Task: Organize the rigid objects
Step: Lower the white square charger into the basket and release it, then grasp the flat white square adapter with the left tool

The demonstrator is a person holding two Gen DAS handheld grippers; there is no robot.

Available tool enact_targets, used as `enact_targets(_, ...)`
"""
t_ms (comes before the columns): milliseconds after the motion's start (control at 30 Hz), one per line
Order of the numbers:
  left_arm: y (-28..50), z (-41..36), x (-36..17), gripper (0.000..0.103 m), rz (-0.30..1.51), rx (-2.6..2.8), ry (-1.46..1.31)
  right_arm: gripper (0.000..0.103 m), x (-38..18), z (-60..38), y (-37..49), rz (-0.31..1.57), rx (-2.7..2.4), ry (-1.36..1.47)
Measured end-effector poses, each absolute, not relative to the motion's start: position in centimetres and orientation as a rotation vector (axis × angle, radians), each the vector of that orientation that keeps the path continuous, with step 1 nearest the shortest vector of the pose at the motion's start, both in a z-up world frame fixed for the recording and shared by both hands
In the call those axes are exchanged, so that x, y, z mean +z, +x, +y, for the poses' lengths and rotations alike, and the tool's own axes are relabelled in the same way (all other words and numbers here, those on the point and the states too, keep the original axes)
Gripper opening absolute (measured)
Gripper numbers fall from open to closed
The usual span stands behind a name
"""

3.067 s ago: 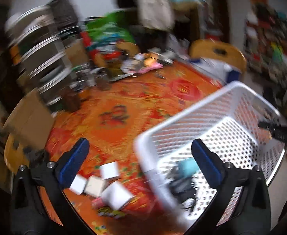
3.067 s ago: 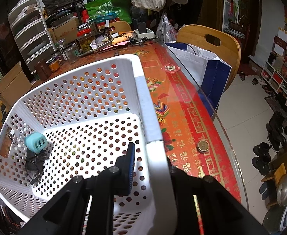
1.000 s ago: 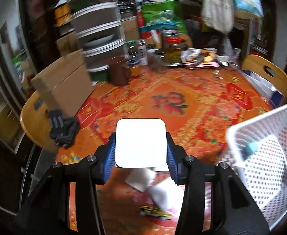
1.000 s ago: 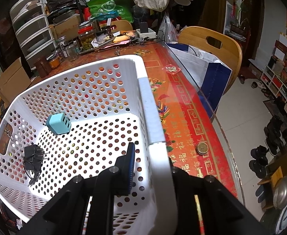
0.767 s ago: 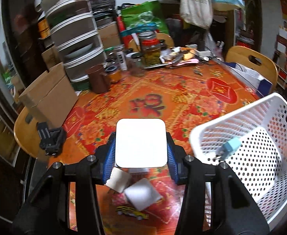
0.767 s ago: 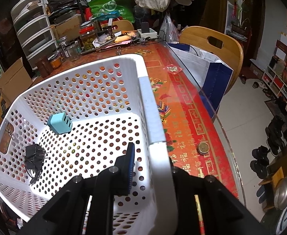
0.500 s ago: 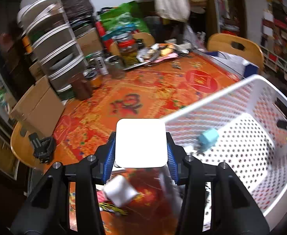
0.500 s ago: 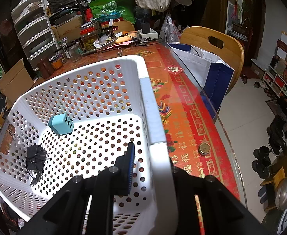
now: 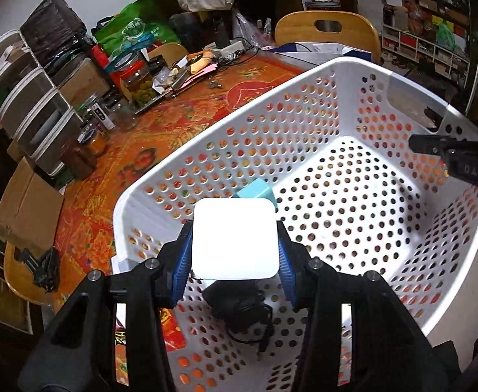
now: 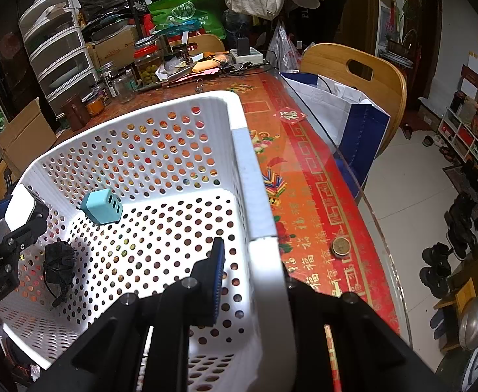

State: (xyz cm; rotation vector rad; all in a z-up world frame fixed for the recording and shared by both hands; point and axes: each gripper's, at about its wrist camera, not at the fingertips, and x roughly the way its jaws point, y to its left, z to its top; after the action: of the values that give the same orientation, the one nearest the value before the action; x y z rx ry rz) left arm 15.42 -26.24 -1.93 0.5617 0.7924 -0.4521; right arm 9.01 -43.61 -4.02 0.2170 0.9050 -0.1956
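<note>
Here, in the left wrist view, the left hand-held gripper (image 9: pixel 235 253) clamps a white box (image 9: pixel 234 237) above the near corner of the white basket (image 9: pixel 412 91), over a teal charger (image 9: pixel 258 191) and black adapter (image 9: pixel 239 303). In the right wrist view, the right hand-held gripper (image 10: pixel 252 277) pinches the basket's rim, steadying it on the desk (image 10: pixel 314 176). The drop-off step seems in hand; next, likely lower and release clear of the charger.
</note>
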Motion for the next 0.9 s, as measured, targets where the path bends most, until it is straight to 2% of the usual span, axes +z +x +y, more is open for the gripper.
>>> enact_targets(300,15.4,-26.9,-2.4,0.044,0.816,-0.5,0.578,0.017,-4.0,-43.6,9.0,0.905,-0.195,0.217)
enact_targets(367,15.3,-26.6,-2.1,0.056,0.803,-0.521,0.566,0.017,-4.0,-43.6,9.0,0.907,-0.196,0.216)
enact_targets(433,14.7,-26.0,-1.2,0.092,0.746,-0.527,0.554,0.017,-4.1,-43.5,9.0,0.908,-0.199,0.216)
enact_targets(467,14.4,-25.5,-0.7,0.097,0.711,-0.521,0.548,0.017,-4.1,-43.5,9.0,0.909,-0.2,0.216)
enact_targets(567,13.8,-22.2,1.5,0.099,0.638,-0.482,0.484,0.017,-4.2,-43.5,8.9,0.912,-0.202,0.214)
enact_targets(733,15.8,-9.8,5.0,0.103,0.611,-0.305,0.211,0.017,-4.3,-43.5,8.8,0.914,-0.204,0.216)
enact_targets(833,19.0,-3.8,3.2,0.103,0.71,-0.207,0.117,0.017,-4.2,-43.6,8.9,0.912,-0.203,0.216)
enact_targets(900,21.8,-0.7,0.1,0.103,0.812,-0.152,0.078,0.017,-4.2,-43.6,8.9,0.912,-0.203,0.216)
